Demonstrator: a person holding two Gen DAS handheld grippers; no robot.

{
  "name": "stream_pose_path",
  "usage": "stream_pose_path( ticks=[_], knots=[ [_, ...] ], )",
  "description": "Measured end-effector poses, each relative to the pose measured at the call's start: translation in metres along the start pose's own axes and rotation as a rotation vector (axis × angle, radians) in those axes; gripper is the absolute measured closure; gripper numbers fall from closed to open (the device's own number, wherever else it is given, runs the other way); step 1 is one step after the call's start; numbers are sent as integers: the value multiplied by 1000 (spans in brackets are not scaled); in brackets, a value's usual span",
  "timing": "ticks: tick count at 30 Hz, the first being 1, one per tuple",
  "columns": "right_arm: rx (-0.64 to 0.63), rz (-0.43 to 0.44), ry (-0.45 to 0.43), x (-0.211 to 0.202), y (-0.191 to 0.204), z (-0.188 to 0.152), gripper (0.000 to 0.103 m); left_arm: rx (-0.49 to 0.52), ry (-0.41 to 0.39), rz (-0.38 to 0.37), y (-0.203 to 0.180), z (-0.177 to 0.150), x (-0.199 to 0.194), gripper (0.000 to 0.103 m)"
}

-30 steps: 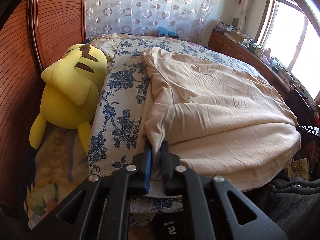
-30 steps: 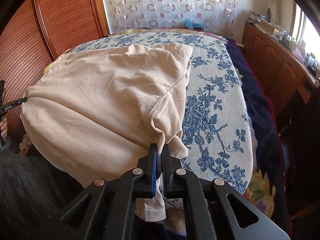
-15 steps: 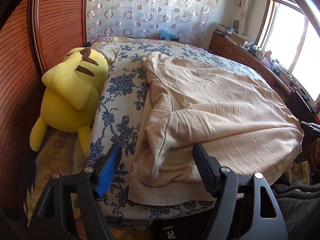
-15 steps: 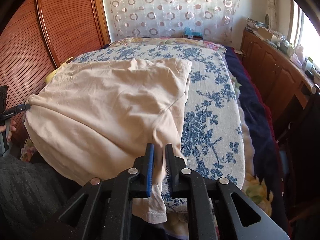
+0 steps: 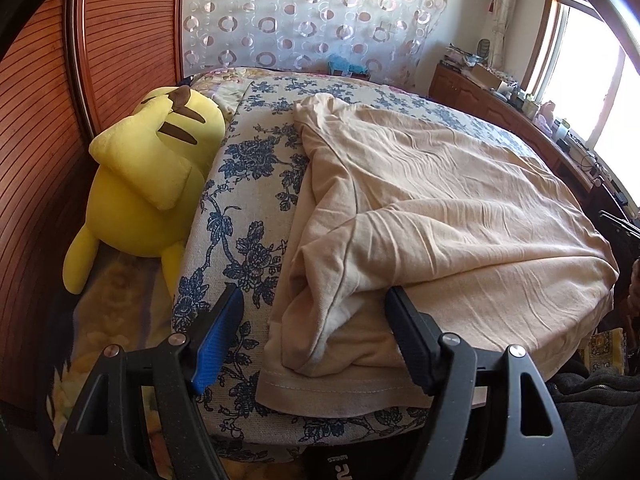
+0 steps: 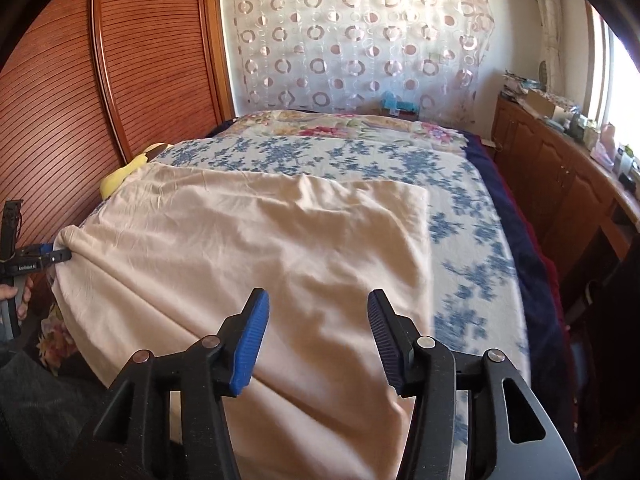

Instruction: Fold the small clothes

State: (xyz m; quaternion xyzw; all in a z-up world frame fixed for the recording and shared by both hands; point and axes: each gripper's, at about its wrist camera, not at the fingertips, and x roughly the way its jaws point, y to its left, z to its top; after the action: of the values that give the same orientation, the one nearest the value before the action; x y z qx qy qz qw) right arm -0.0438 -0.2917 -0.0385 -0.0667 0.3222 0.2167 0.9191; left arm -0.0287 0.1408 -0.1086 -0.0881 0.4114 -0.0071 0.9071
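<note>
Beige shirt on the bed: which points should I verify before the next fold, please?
1. Left gripper released: ok; fingers have just opened, beige shirt between them, unpressed.
2. Right gripper released: ok; fingers have just been opening, shirt below them, not gripped.
3. Shirt flat: not ok; bunched near the left gripper.
4. Yellow plush toy clear of shirt: ok.

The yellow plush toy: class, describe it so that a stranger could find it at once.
Start at the bed with the blue-flowered cover. The yellow plush toy lies beside it, against the slatted wooden wall. Only it is bright yellow with brown stripes.
</note>
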Motion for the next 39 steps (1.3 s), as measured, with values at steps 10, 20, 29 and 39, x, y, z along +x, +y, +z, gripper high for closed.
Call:
stream_pose_path(
  ticks=[10, 20, 29, 39],
  knots=[
    [7, -7, 118, 66, 15, -1, 49, 2, -7, 3, -1, 0, 0, 29],
    [-83, -81, 132, 69, 44, -7, 21, -6, -19, -4, 2, -3, -2, 29],
    [-66, -87, 140, 67, 44, -8, 18, -24, -22, -77, 1, -10, -9, 53],
    [-69, -80, 92, 63, 42, -17, 17, -17, -73, -181, -16, -1, -23, 96]
  ],
)
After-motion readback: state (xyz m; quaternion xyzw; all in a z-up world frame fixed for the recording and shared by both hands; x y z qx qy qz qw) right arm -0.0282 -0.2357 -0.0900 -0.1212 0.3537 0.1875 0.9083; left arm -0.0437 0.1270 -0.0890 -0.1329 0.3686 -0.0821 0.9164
